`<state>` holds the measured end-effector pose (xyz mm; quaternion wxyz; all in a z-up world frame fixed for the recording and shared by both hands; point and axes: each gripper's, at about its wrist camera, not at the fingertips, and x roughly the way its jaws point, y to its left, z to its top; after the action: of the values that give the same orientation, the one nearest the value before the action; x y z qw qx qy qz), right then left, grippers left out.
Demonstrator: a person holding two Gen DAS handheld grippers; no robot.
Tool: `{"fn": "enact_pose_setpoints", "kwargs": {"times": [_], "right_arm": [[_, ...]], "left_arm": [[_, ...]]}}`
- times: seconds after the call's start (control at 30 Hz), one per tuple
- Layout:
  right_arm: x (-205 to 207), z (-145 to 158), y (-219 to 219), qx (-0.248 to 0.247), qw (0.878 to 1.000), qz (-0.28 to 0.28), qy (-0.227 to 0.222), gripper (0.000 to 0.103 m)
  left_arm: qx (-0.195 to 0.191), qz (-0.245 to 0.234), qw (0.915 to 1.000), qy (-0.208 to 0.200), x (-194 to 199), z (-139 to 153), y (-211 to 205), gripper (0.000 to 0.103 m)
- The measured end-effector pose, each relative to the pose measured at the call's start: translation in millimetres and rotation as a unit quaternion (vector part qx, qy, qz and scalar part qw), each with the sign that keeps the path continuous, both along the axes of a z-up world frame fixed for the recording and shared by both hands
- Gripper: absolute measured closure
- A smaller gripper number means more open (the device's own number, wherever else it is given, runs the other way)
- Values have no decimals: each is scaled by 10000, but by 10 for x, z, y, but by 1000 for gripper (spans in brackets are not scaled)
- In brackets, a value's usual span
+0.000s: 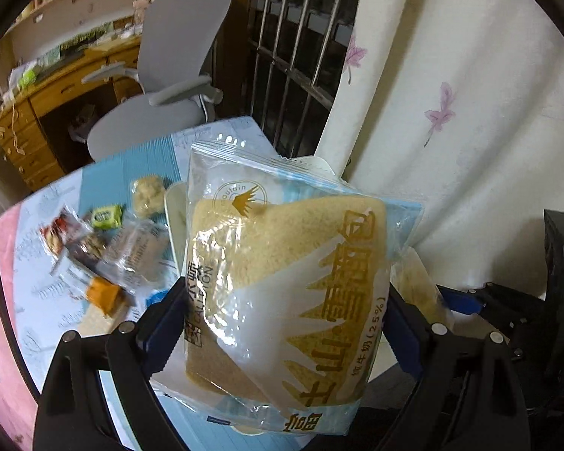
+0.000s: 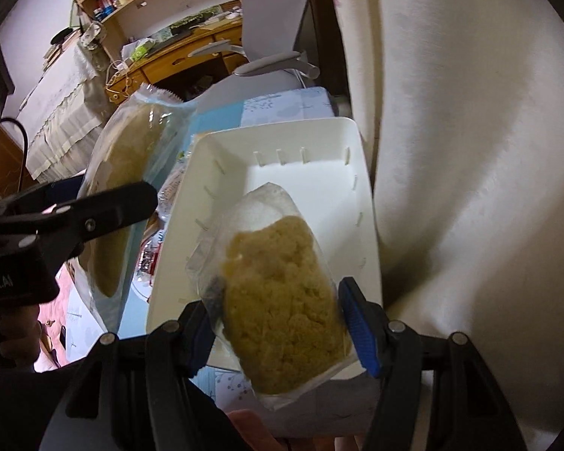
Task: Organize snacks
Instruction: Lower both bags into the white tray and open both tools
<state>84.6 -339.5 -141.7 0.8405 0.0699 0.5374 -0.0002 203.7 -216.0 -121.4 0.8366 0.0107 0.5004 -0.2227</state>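
Right gripper (image 2: 278, 323): we find its fingers closed on the crumbly bun packet (image 2: 282, 300), held over the white bin (image 2: 364, 203).
Left gripper (image 1: 274, 308): fingers clamp the sponge cake bag (image 1: 282, 285), beside the bin's left wall.
Axis: the packet's length runs along the bin's length.
Nearer: we judge the right hand is.

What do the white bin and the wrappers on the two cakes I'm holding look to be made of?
White bin: likely rigid moulded plastic, with a smooth matte surface and moulded slots in its walls.
Triangular cake's wrapper: thin plastic film, glossy, clear with printed panels and a crimped serrated top edge.
Crumbly cake's wrapper: clear to frosted film, seemingly plastic, crinkled above the cake.
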Motion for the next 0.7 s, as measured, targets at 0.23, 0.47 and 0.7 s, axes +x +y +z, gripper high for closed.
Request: {"fn": "enact_pose_setpoints", "kwargs": {"times": [0.23,0.47,0.7], "right_arm": [[57,-157,-72,128,9993,-83,337,33],[63,-196,-16,155,9990,-69,408,33],[69,-275,161,206,9981,27,587,33]], "left_arm": [[-292,173,9989,321,86,-147,49,4],[-333,279,9983,394,91,-183,188,4],[-288,489,9965,611,-20,-342,449,4]]}}
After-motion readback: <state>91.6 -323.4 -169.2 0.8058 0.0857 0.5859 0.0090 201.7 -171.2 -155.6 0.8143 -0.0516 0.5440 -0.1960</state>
